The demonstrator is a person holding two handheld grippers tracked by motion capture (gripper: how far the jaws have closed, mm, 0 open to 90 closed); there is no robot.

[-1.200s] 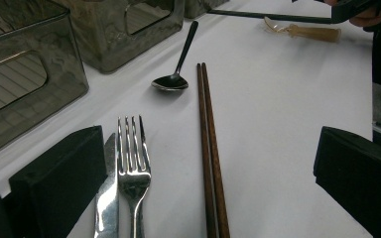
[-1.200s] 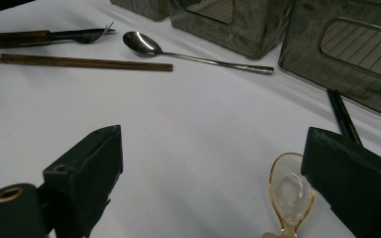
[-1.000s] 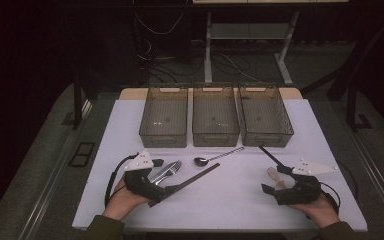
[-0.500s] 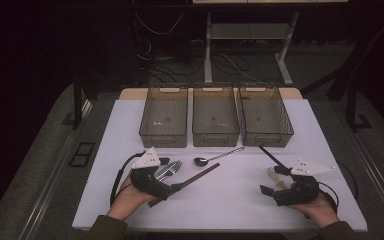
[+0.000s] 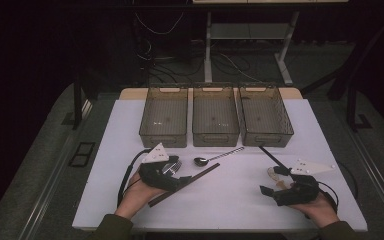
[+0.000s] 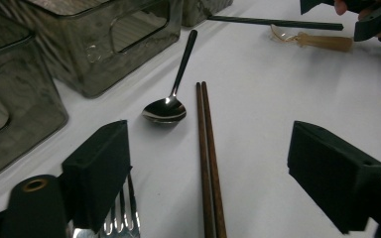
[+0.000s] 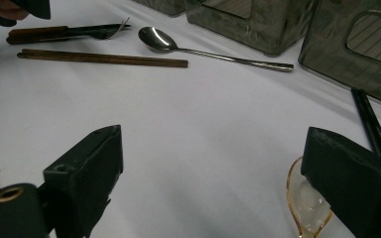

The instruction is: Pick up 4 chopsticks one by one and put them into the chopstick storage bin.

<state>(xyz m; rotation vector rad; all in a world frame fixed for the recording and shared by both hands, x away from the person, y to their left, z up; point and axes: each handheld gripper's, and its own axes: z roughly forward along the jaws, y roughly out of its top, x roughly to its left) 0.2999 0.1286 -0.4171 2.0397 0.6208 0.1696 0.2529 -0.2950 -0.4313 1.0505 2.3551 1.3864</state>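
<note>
A pair of brown chopsticks (image 6: 209, 163) lies on the white table (image 5: 230, 200), running between the jaws of my left gripper (image 6: 213, 148). Those jaws have just been closing, but both pads still stand clear of the sticks. A metal fork (image 6: 124, 220) lies under the left jaw. In the high view my left gripper (image 5: 177, 181) sits over the near end of the chopsticks (image 5: 195, 179). A steel spoon (image 6: 167, 109) rests just beyond. My right gripper (image 7: 221, 148) is open and holds nothing, with an amber spoon (image 7: 305, 203) beside its right jaw. It rests at the front right (image 5: 272, 181).
Three smoky plastic bins (image 5: 215, 116) stand side by side at the back of the table. Black chopsticks (image 5: 274, 156) lie in front of the right bin, near the amber spoon (image 5: 274, 174). Dark floor surrounds the table.
My left gripper slid to the right, over the fork and onto the near end of the brown chopsticks. Its jaws narrowed a little. The right hand stayed put.
</note>
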